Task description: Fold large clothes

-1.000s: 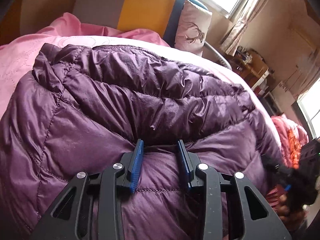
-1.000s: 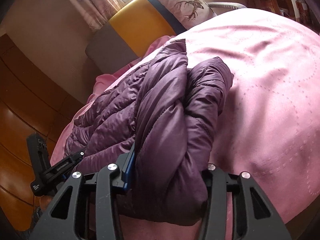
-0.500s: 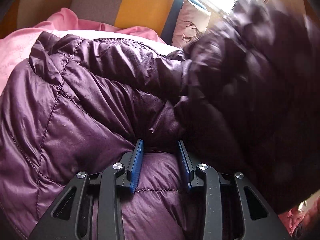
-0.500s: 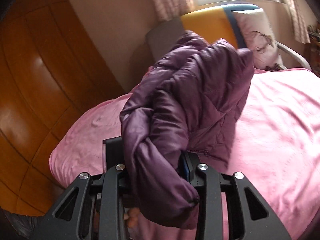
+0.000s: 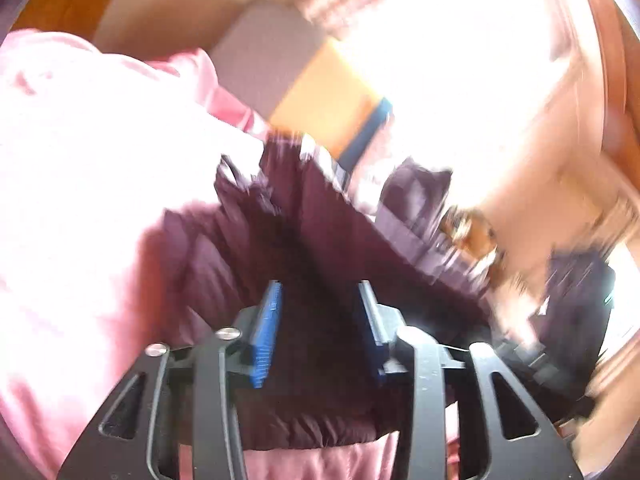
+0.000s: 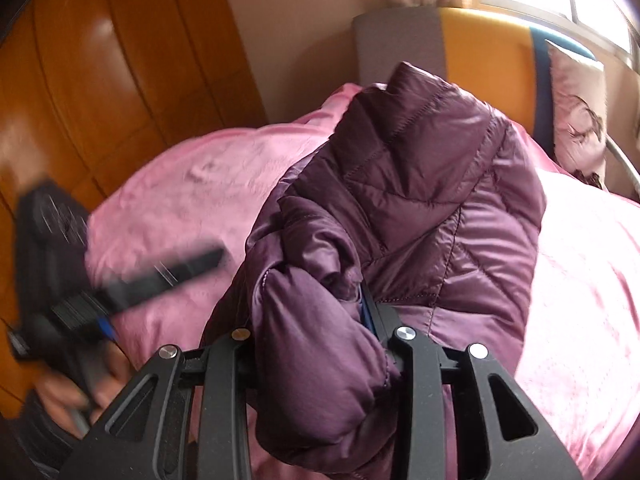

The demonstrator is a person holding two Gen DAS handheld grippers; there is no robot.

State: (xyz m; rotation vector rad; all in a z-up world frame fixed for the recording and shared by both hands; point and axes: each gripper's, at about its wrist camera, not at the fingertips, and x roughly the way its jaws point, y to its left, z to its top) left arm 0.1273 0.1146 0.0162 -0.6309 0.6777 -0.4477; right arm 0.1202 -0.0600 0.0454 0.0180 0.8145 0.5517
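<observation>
1. The purple quilted jacket (image 6: pixel 420 200) sat bunched on the pink bedspread (image 6: pixel 592 300), its padded mass reaching back toward the grey, yellow and blue headboard (image 6: pixel 472 48).
2. The right gripper (image 6: pixel 320 320) was clamped on a thick roll of the jacket. The fabric filled the whole gap between the fingers and bulged over them, so that only a sliver of one blue pad (image 6: pixel 366 312) showed on the right side.
3. The held fold hung down below the right gripper's frame, while the rest of the jacket rose ahead of the fingers.
4. In the left wrist view, which was heavily blurred, the left gripper (image 5: pixel 322 320) had its two blue pads (image 5: pixel 266 332) set apart. Dark jacket cloth (image 5: pixel 304 240) lay between and ahead of them. Whether the fingers were actually pinching it, I could not tell.
5. The jacket's hem edge (image 5: pixel 320 436) showed beneath the left gripper's frame, with pink bedspread (image 5: pixel 80 200) to the left of it.
6. From the right wrist view, the left gripper (image 6: pixel 100 288) appeared as a blurred black shape at the left, over the bedspread and apart from the jacket's near edge, with the person's hand (image 6: pixel 80 388) below it.
7. A pillow (image 6: pixel 576 112) with a dark printed figure leaned against the headboard, beside the jacket's far end. Wooden panelling (image 6: pixel 100 80) stood left of the bed.
</observation>
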